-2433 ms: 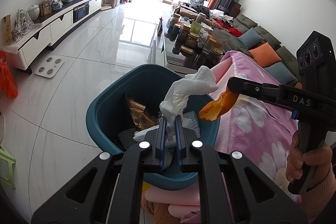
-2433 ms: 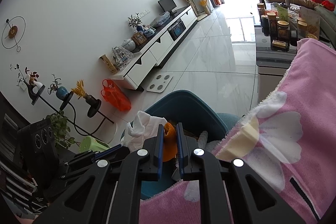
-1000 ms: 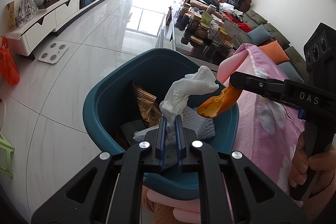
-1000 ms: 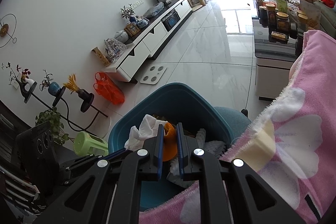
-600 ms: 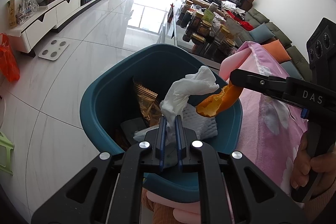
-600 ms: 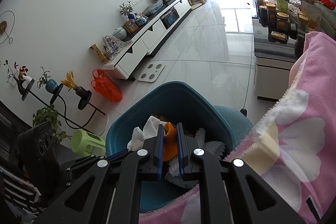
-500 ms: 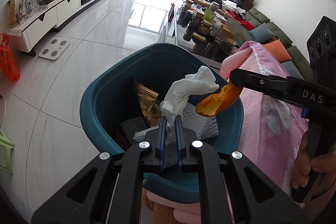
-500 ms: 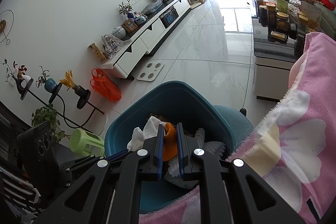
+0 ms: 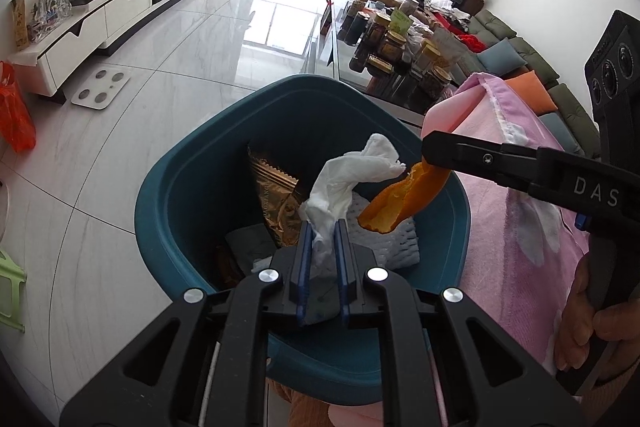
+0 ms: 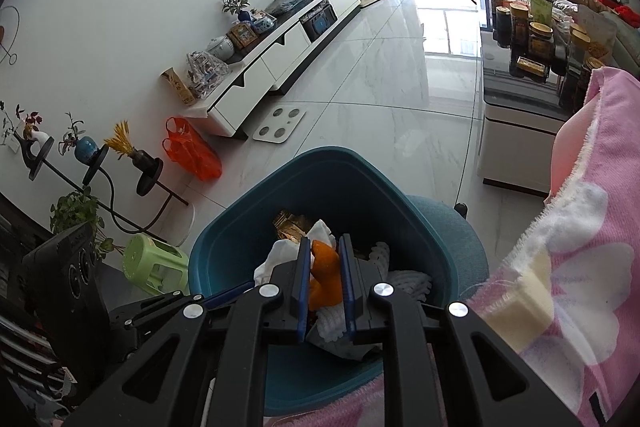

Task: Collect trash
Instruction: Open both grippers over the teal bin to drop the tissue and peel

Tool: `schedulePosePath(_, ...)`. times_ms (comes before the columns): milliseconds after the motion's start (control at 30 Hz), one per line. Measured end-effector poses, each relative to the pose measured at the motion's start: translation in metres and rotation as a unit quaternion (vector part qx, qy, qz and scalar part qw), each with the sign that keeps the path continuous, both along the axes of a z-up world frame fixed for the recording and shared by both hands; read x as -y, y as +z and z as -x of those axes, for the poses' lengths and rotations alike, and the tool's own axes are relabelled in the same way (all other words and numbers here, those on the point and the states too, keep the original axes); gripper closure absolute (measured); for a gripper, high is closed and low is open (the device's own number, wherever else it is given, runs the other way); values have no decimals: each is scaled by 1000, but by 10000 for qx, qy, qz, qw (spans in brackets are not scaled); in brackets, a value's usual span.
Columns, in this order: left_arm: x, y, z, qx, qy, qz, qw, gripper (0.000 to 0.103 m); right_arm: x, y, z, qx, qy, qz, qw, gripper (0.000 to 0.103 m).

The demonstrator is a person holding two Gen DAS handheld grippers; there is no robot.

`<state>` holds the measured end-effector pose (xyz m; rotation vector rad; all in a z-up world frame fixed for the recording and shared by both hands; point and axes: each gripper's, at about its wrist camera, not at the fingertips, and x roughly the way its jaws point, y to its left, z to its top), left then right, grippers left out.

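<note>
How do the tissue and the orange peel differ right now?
The tissue is white, crumpled and soft; the orange peel is orange, curved and stiffer. The tissue is pinched in the left gripper; the peel sits in the right gripper, whose fingers are opening. Both hang over the teal bin.

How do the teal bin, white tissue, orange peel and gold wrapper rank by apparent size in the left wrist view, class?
1. teal bin
2. white tissue
3. orange peel and gold wrapper: these look alike, and the wrapper lies deeper and partly hidden, so unranked.
</note>
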<state>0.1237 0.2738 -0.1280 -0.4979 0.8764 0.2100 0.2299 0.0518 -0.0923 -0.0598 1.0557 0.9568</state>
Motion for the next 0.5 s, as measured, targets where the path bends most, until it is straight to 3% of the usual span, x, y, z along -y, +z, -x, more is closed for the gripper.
schedulePosePath(200,0,-7,-8,-36,-97,131,9999,90,-2,0,0,2,-4,14,10000,89)
schedulePosePath(500,4,-2,-2,141,-186,86,9997,70,7,1,-1,-40,-47,-126,9999,82)
